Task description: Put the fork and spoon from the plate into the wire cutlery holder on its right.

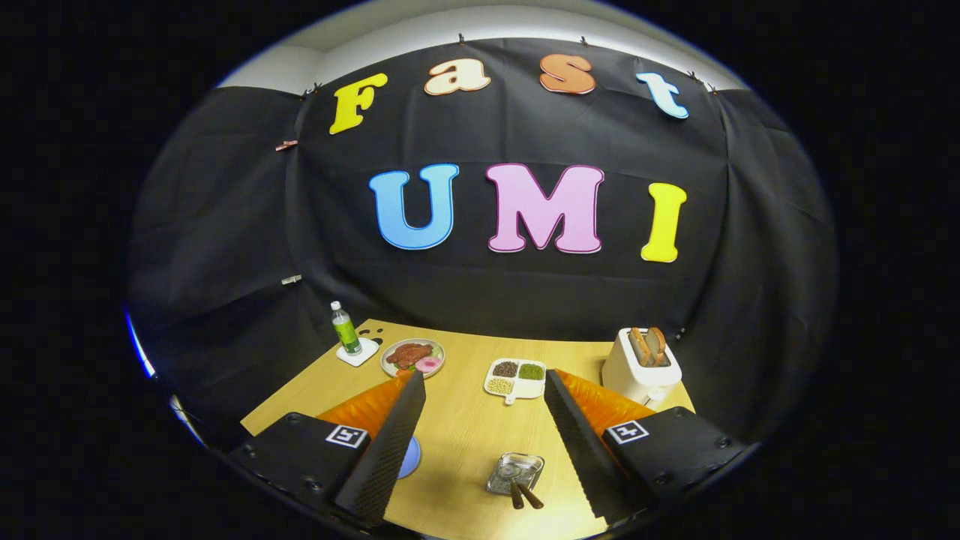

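Observation:
My gripper (484, 379) is held high above the wooden table (457, 435), open, its fingers spread wide with nothing between them. Down between the fingers, near the table's front, stands the wire cutlery holder (514, 472). Two brown handles (523, 496) stick out of it, leaning toward me. Left of the holder lies a blue plate (409, 457), mostly hidden behind my left finger; I cannot tell what is on it.
Beyond the fingertips sit a white divided tray of beans (515, 377) and a plate of food (412, 357). A green bottle (345, 328) stands on a white coaster at the far left corner. A white toaster (641, 364) holding bread stands at the far right.

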